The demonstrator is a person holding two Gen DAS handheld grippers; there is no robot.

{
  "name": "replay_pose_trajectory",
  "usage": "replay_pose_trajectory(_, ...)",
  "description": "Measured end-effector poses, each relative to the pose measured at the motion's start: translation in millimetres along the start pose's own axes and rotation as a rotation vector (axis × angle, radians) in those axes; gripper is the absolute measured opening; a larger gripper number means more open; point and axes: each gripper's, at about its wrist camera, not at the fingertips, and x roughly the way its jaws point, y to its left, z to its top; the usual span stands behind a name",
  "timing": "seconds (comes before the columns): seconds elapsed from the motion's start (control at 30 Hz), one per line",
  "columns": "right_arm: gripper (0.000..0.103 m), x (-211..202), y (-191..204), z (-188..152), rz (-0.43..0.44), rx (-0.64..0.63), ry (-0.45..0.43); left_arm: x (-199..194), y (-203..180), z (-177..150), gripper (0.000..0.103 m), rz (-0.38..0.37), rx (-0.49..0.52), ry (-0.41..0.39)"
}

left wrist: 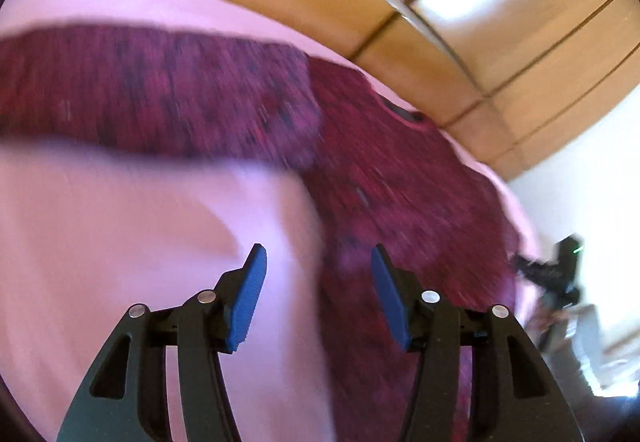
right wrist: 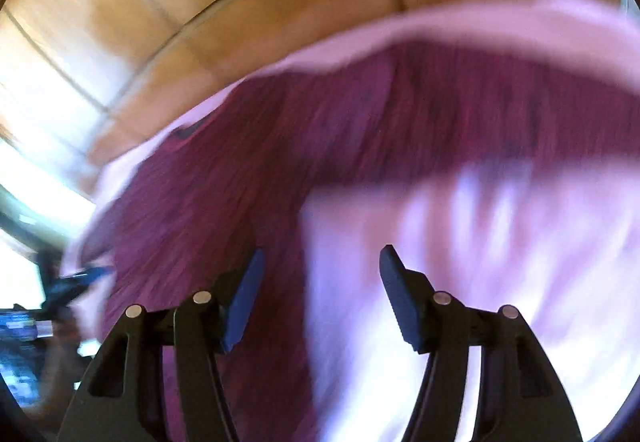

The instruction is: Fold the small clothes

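We hold the left gripper (left wrist: 318, 284) above the pink sheet (left wrist: 120, 242) with its jaws spread wide and nothing between them. The maroon knit garment (left wrist: 400, 181) lies flat on the sheet, its sleeve running far left and its body passing under the right-hand fingertip. In the right wrist view, the right gripper (right wrist: 322, 286) is likewise wide open and empty; the garment lies beneath its left-hand finger and extends far and right. Wooden wardrobe doors (right wrist: 240, 1) stand beyond. Both views are motion-blurred.
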Motion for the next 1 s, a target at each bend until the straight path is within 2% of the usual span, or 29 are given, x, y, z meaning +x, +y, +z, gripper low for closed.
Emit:
replay_pose_trajectory(0.03,0.065,-2.0,-3.5,-14.4,0.057,0.028,0.029,-0.8,-0.2,-9.9,0.053,-0.053,-0.017,0.015)
replay_pose_trajectory(0.1,0.068,-8.0,-5.1,-49.1,0.144,0.080,0.091,1.3,-2.0,-19.1,0.053,-0.104,-0.050,0.032)
replay_pose_trajectory(0.2,0.069,-15.6,-4.5,-80.4,0.198,0.098,0.134,10.7,-9.7,-24.5,0.053,-0.138,-0.065,0.051)
replay_pose_trajectory(0.23,0.068,-19.7,2.5,-94.3,0.191,0.093,0.141,13.9,-12.7,-26.0,0.052,-0.138,-0.058,0.058)
replay_pose_trajectory(0.27,0.058,-23.9,11.0,-106.3,0.173,0.070,0.150,18.3,-17.3,-24.3,0.046,-0.137,-0.041,0.067)
replay_pose_trajectory(0.3,0.031,-24.0,15.7,-109.5,0.135,0.041,0.151,22.7,-23.3,-22.1,0.016,-0.126,-0.021,0.072)
replay_pose_trajectory(0.33,0.019,-26.1,19.2,-113.4,0.082,0.004,0.158,24.9,-25.6,-20.1,0.008,-0.106,-0.005,0.071)
replay_pose_trajectory(0.37,0.016,-27.8,24.2,-113.7,0.053,-0.029,0.159,23.9,-31.2,-12.9,0.006,-0.079,0.013,0.060)
replay_pose_trajectory(0.43,0.013,-50.7,44.0,-110.2,0.054,-0.106,0.101,8.2,-40.1,3.0,0.005,-0.058,0.057,0.013)
replay_pose_trajectory(0.5,0.012,-78.9,65.3,-107.4,0.097,-0.184,0.026,-17.6,-60.2,19.9,0.005,-0.077,0.121,-0.051)
replay_pose_trajectory(0.53,0.011,-92.9,75.9,-109.2,0.094,-0.236,-0.008,-32.1,-73.8,23.6,0.005,-0.048,0.189,-0.077)
replay_pose_trajectory(0.57,0.011,-98.2,80.2,-114.4,0.076,-0.266,-0.002,-36.9,-77.5,25.1,0.005,-0.030,0.218,-0.085)
replay_pose_trajectory(0.6,0.011,-95.3,78.4,-119.8,0.072,-0.264,0.025,-41.4,-76.2,22.9,0.005,-0.016,0.230,-0.077)
replay_pose_trajectory(0.63,0.011,-82.4,72.1,-131.8,0.047,-0.256,0.091,-39.1,-72.5,19.4,0.005,0.005,0.227,-0.054)
replay_pose_trajectory(0.67,0.011,-72.1,67.9,-141.5,0.020,-0.259,0.138,-32.0,-63.3,12.5,0.005,0.058,0.217,-0.020)
replay_pose_trajectory(0.73,0.011,-45.6,57.4,-157.3,-0.052,-0.278,0.237,-15.9,-49.9,-6.6,0.007,0.099,0.209,0.058)
replay_pose_trajectory(0.77,0.011,-35.2,54.6,-165.4,-0.092,-0.281,0.255,-7.6,-44.1,-24.2,0.007,0.122,0.196,0.097)
replay_pose_trajectory(0.83,0.017,-31.0,48.4,-166.2,-0.077,-0.217,0.244,-5.0,-37.4,-42.6,0.007,0.105,0.166,0.124)
replay_pose_trajectory(0.93,0.034,-38.9,50.9,-163.2,-0.065,-0.186,0.210,-17.1,-38.3,-70.2,0.007,0.074,0.143,0.100)
replay_pose_trajectory(0.97,0.061,-42.1,50.2,-163.4,-0.051,-0.173,0.205,-18.9,-41.0,-78.2,0.007,0.067,0.148,0.108)
replay_pose_trajectory(1.0,0.081,-43.3,49.3,-161.4,-0.034,-0.151,0.197,-18.8,-45.1,-84.1,0.007,0.078,0.170,0.114)
